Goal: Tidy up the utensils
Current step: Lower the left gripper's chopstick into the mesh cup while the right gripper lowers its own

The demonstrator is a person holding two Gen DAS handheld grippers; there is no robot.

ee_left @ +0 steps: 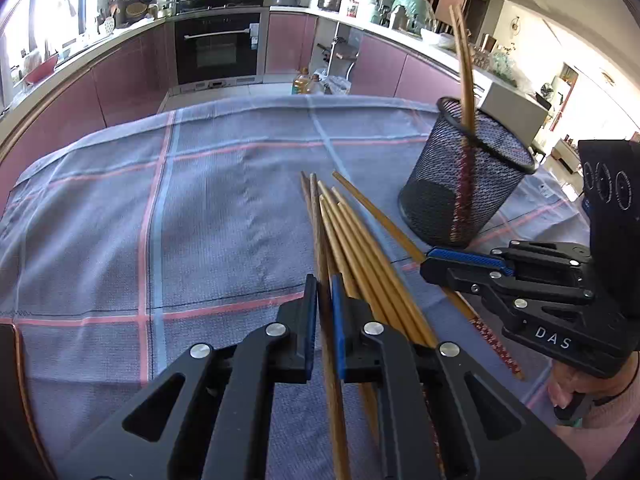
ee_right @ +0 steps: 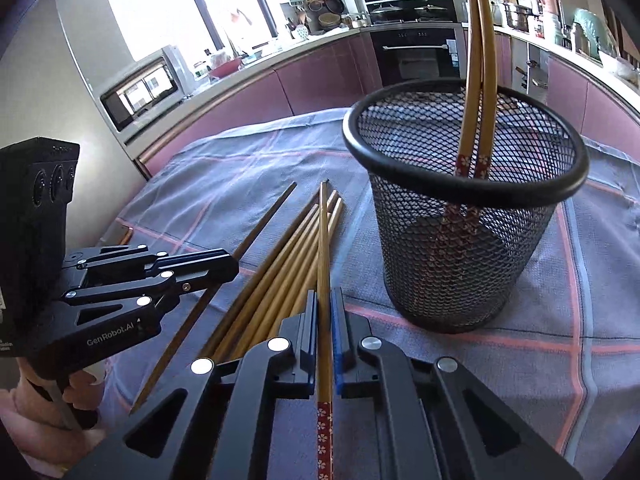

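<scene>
A black mesh holder [ee_left: 464, 176] stands on the checked cloth [ee_left: 160, 220] with two chopsticks [ee_left: 466, 64] upright in it; it also shows in the right wrist view [ee_right: 464, 208]. Several bamboo chopsticks [ee_left: 360, 256] lie in a bundle left of the holder. My left gripper [ee_left: 324, 300] is shut on one chopstick [ee_left: 320, 240] of the bundle. My right gripper [ee_right: 324, 316] is shut on another chopstick [ee_right: 323, 248] with a red flowered end. Each gripper shows in the other's view, the right [ee_left: 464, 264] and the left [ee_right: 200, 268], close on either side of the bundle.
The table's cloth ends at a far edge [ee_left: 280, 100]. Beyond are pink kitchen cabinets, an oven [ee_left: 218, 46] and cluttered counters. A microwave [ee_right: 140, 88] stands at the left in the right wrist view. A hand [ee_right: 48, 412] holds the left gripper.
</scene>
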